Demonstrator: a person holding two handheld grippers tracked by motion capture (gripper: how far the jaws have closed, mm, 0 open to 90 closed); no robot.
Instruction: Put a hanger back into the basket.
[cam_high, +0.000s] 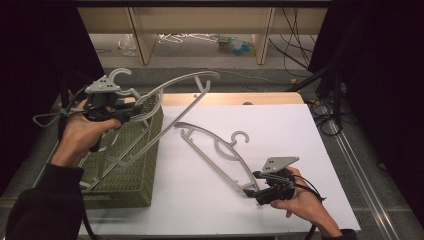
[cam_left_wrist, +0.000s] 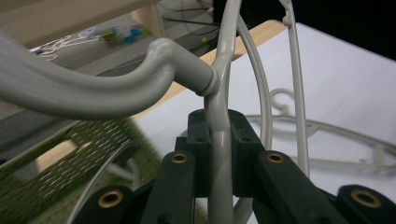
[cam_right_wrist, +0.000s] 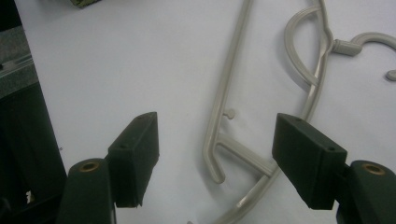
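Nearest the high camera, at about five o'clock, our right gripper (cam_high: 253, 186) rests low over the white tabletop (cam_high: 300, 130) with its fingers (cam_right_wrist: 135, 154) spread wide and nothing pinched. In the right gripper view the end of the flat hanger (cam_high: 215, 150) lies between them, its corner loop just ahead of the pads, apparently untouched. That hanger stretches from the middle of the tabletop toward four o'clock, hook pointing to two o'clock.

At ten o'clock our left gripper (cam_high: 131, 111) carries the lifted hanger (cam_high: 187, 82). The left gripper view shows the fingers (cam_left_wrist: 243, 140) shut tight on its thin bar just below the neck, with the hook (cam_left_wrist: 93, 88) curving off to nine o'clock. The hanger hangs in the air over the green basket (cam_high: 135, 175), which sits at eight o'clock on the tabletop edge, with other hangers inside it.

To do this step well, we judge that the lifted hanger should travel clear of the basket rim before it swings over, so its far arm does not snag the ones below. The grip is narrow and close to the neck, so the long frame may pivot; slow, level motion helps. We would lay it beside the flat hanger, hooks matching, while the right gripper steadies that one.
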